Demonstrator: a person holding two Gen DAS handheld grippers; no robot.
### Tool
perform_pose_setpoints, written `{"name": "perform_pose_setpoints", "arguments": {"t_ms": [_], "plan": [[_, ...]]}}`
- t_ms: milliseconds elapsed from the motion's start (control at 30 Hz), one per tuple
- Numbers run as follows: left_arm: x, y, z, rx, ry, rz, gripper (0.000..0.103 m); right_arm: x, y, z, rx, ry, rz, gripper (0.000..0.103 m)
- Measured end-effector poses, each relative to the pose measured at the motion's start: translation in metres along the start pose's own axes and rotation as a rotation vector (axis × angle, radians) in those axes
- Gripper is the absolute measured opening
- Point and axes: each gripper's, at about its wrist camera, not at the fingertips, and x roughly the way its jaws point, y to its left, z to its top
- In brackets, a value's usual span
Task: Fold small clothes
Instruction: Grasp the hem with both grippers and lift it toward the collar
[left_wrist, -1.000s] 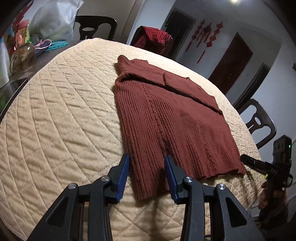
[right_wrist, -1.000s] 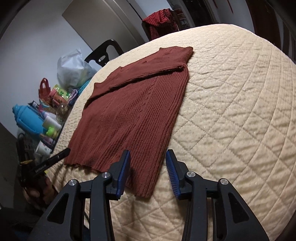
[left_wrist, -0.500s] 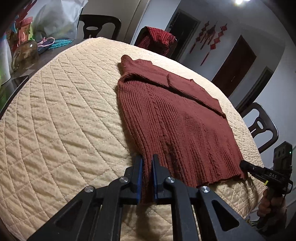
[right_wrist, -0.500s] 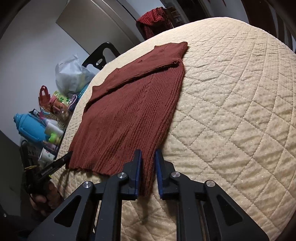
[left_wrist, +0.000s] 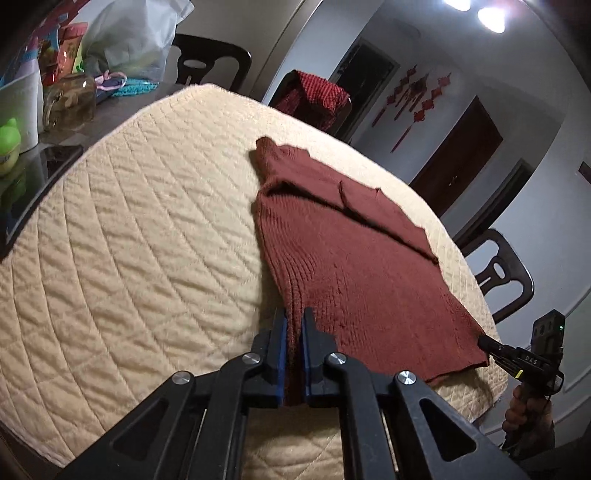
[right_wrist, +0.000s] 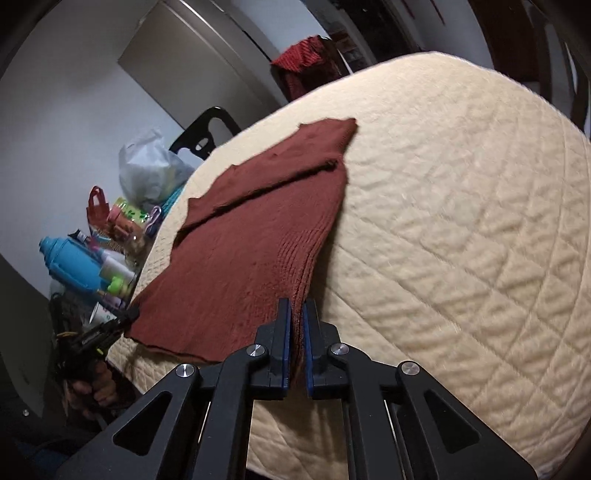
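Dim room | ceiling lights (left_wrist: 487, 16) glaring | fisheye-bent edges | slight blur

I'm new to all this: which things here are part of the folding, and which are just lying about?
In the job:
- rust-red sweater
- left gripper, shut on its near hem corner
- right gripper, shut on the other corner
- quilted cover beneath it

Lying about:
- plastic bag
- glass jar
- blue bottle
- chairs

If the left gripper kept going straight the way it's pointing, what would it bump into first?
Probably the sweater itself. The left gripper is already shut on its near hem corner and points along the knit, tilted down, so it would push into the cloth and the quilt under it. Depth is hard to judge here.
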Motion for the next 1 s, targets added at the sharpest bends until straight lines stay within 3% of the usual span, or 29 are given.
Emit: {"name": "perform_pose_setpoints", "arguments": {"t_ms": [133, 500, 733, 1000], "plan": [[0.008, 0.004, -0.004, -0.019, 0.029, -0.011, 0.008, 0.014, -0.006, -0.008, 0.026, 0.051, 0.013, 0.005], [-0.001, -0.005, 0.015, 0.003, -0.030, -0.062, 0.008, 0.003, 0.002, 0.006, 0.006, 0.003, 0.095, 0.006], [-0.008, -0.023, 0.065, 0.047, -0.129, -0.095, 0.008, -0.004, 0.024, 0.048, -0.039, -0.095, 0.197, 0.006], [0.019, -0.027, 0.143, 0.044, -0.176, -0.079, 0.008, 0.009, 0.025, 0.127, -0.013, -0.159, 0.222, 0.006]]}}
